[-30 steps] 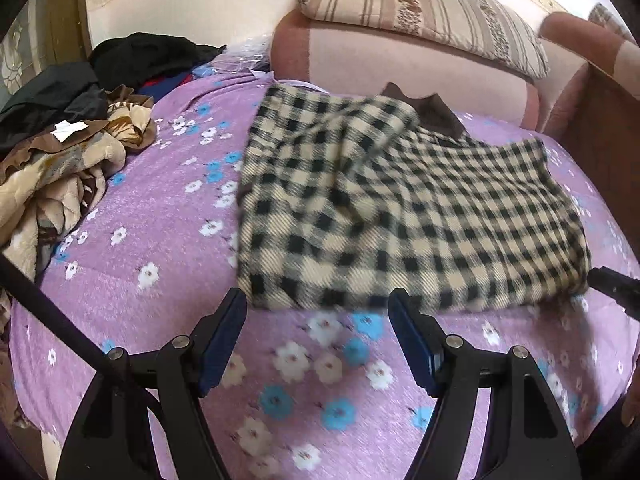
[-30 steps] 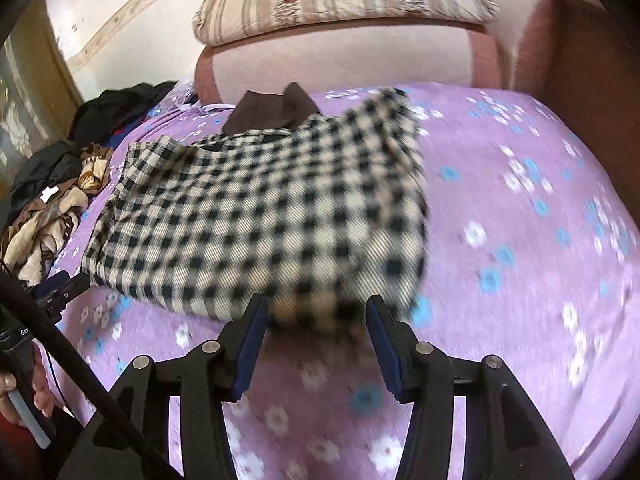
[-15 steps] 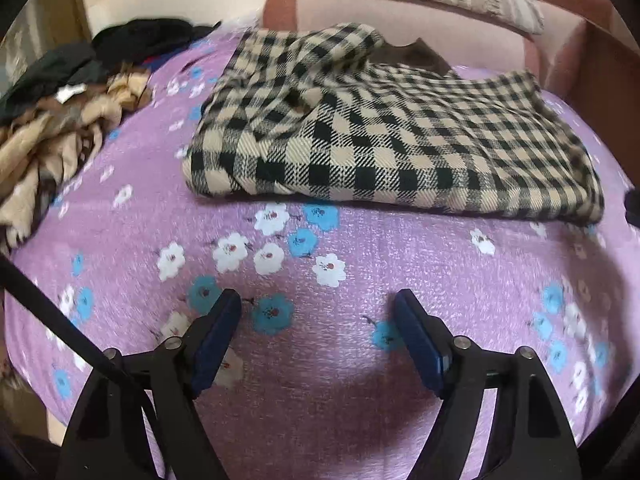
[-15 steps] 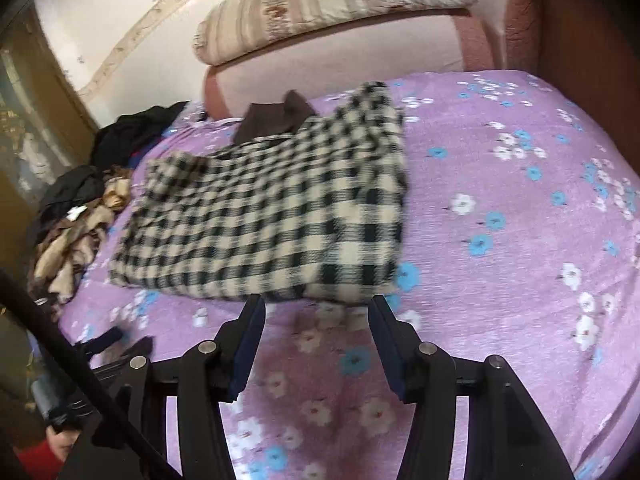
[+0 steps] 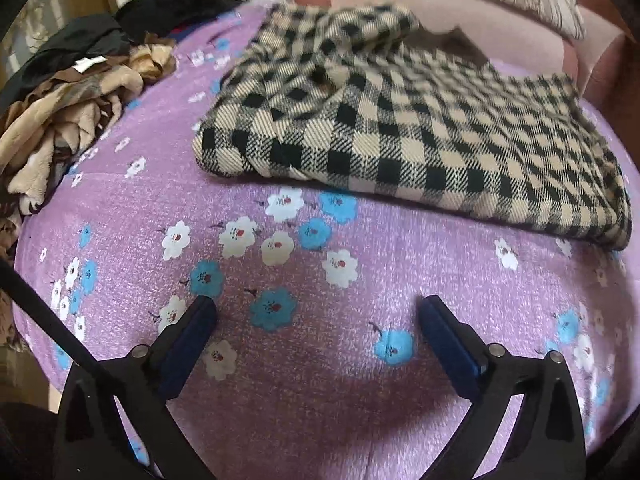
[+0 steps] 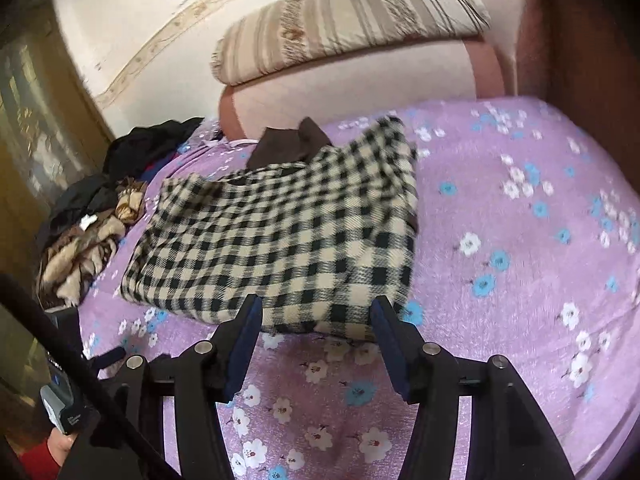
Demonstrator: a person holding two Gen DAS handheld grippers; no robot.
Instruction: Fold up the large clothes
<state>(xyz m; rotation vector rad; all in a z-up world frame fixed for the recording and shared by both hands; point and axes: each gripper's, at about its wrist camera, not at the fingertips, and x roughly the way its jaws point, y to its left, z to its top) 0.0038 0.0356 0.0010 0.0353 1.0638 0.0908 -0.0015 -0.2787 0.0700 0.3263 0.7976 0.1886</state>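
Left wrist: left gripper wide, empty; right gripper wide, empty before folded checked garment on bedspread.

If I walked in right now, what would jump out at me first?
Probably the black-and-cream checked garment, folded in a thick slab on the purple flowered bedspread. Then the two open grippers: the right gripper at its near edge, the left gripper over bare cover. A heap of crumpled clothes lies to the left.
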